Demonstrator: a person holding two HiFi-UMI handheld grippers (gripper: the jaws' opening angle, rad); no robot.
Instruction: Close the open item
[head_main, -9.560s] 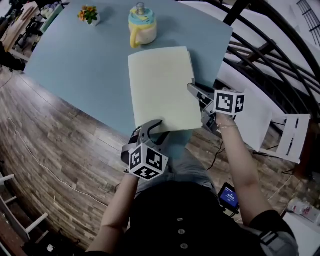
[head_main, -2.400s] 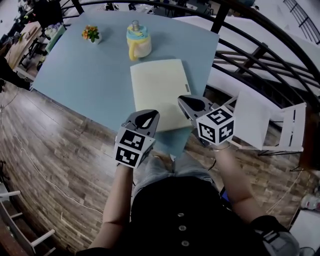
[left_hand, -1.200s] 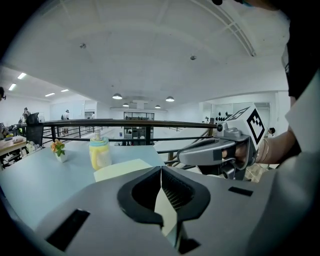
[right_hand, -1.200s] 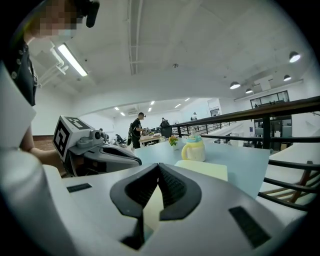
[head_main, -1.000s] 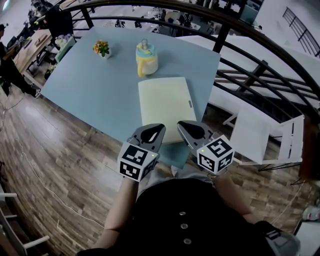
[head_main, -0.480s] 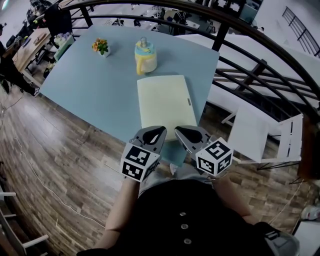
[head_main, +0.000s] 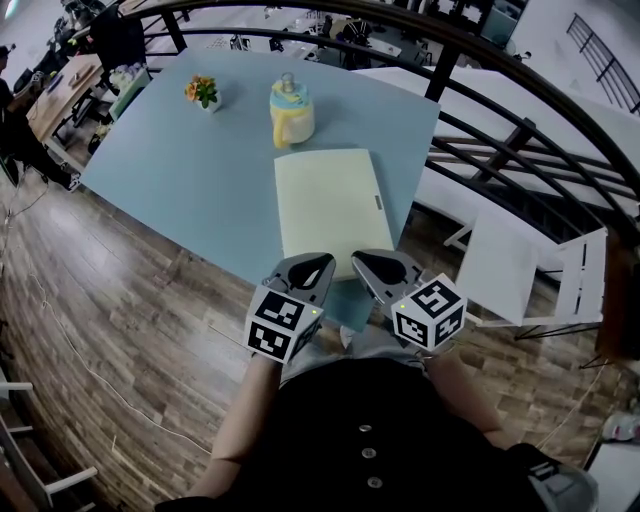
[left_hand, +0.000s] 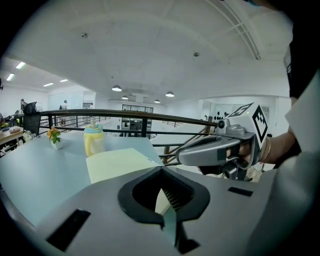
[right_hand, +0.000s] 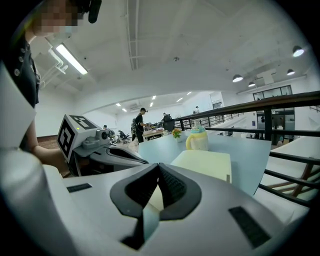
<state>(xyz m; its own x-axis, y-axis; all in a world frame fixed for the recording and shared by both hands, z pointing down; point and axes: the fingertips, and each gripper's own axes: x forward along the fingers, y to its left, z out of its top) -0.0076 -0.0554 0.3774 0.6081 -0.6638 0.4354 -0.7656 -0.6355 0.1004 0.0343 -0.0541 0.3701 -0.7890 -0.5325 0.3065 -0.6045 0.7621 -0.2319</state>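
Left gripper (head_main: 323, 259), right gripper (head_main: 358, 256) withdrew; folder (head_main: 325, 200) beyond fingers (head_main: 287, 271).

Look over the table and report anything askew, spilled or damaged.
Nothing stands out. The pale yellow folder lies flat and closed on the blue table. The cup and the small flower pot stand upright beyond it. No spill shows.

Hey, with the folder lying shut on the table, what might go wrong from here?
1. The pale yellow folder lies close to the table's right edge, so a sideways nudge might slide it off.
2. The yellow cup stands just beyond the folder's far end, so pushing the folder forward might tip it.
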